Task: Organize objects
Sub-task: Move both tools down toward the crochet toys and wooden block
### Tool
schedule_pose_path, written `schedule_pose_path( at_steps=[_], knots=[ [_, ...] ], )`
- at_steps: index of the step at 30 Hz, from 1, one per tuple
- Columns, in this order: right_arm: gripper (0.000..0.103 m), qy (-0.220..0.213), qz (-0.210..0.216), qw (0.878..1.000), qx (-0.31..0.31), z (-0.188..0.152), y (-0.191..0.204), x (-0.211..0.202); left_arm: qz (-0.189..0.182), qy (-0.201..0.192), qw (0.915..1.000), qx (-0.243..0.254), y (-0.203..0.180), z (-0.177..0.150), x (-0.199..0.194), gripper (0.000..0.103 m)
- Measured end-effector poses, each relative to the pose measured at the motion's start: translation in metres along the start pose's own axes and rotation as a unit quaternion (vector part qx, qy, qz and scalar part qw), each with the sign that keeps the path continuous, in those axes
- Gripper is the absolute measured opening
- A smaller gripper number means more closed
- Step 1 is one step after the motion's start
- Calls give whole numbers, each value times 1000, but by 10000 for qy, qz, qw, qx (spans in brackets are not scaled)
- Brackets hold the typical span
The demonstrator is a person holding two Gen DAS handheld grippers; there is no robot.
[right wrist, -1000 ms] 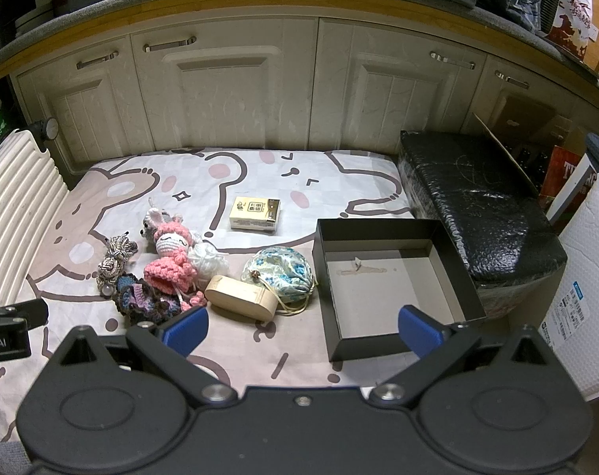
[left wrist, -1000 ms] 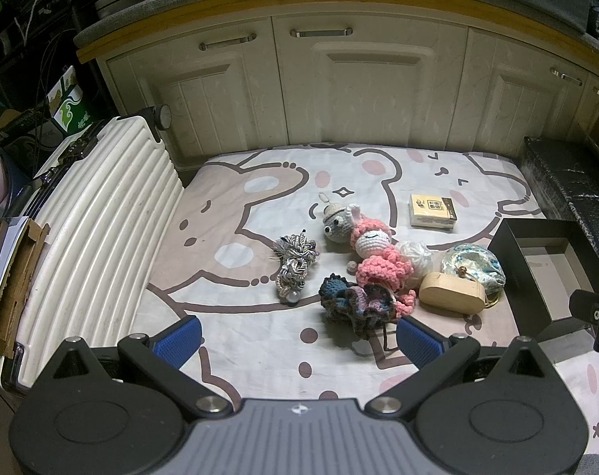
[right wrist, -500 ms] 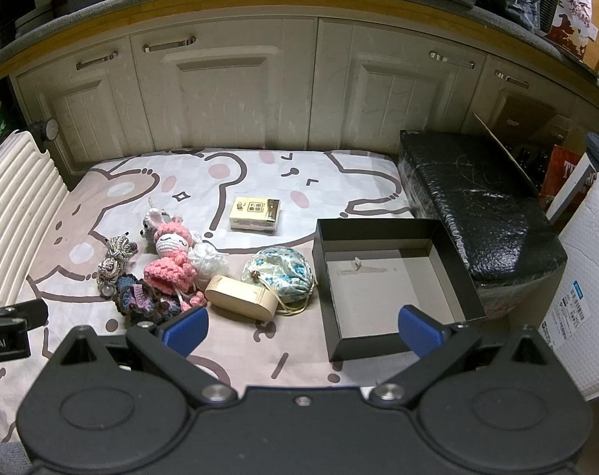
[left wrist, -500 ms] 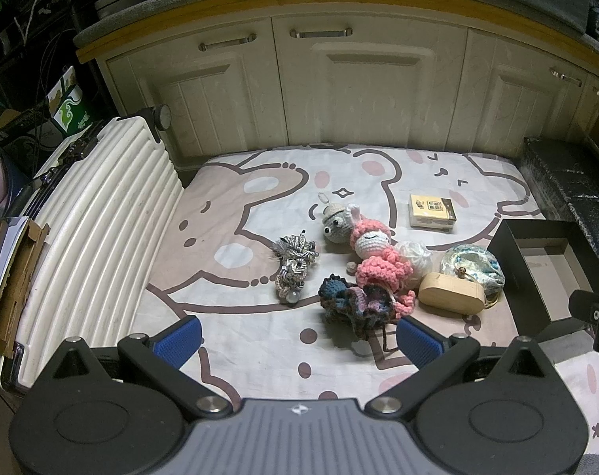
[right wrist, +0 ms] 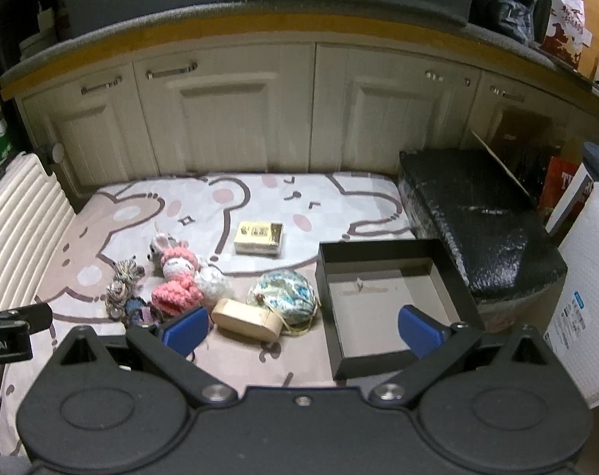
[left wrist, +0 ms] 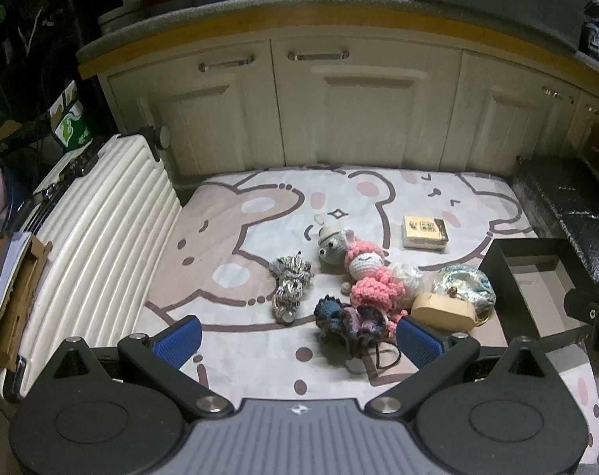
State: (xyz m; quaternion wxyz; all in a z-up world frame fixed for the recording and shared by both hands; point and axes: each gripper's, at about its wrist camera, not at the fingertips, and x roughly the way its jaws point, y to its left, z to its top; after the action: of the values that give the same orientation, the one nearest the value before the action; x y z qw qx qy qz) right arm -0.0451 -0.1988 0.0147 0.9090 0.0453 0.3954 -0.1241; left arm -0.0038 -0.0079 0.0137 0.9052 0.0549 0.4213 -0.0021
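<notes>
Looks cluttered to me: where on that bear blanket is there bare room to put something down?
Bare blanket lies between the white ribbed suitcase and the crochet toys. The black box is empty. It is crowded from the toys to the floral pouch.

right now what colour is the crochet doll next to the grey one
Pink, with a white face; the crochet doll shows best in the left wrist view.

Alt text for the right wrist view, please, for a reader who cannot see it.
The open right gripper hovers above a cartoon-print mat, holding nothing. An empty black box lies ahead to the right; a pouch, oval case, pink doll and small carton lie to its left.
</notes>
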Motion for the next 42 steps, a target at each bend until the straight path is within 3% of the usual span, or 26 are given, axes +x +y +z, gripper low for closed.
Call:
schedule_pose_path(
  at_steps=[11, 20, 31, 36, 42],
  knots=[
    [103, -325, -70, 9994, 44, 37, 0, -3, 98, -293, 9995, 58, 1, 29, -9, 103],
    [103, -447, -75, 9989, 79, 68, 7, 20, 246, -546, 9981, 166, -5, 63, -1, 103],
    [101, -404, 150, 9988, 214, 84, 13, 71, 403, -530, 9972, 340, -18, 88, 42, 103],
    [98, -182, 344, 9987, 316, 84, 14, 104, 416, -326, 9979, 363, -22, 89, 74, 103],
    [98, 114, 149, 9996, 193, 71, 18, 143, 374, 3, 9988, 329, -26, 79, 116, 103]
  ],
)
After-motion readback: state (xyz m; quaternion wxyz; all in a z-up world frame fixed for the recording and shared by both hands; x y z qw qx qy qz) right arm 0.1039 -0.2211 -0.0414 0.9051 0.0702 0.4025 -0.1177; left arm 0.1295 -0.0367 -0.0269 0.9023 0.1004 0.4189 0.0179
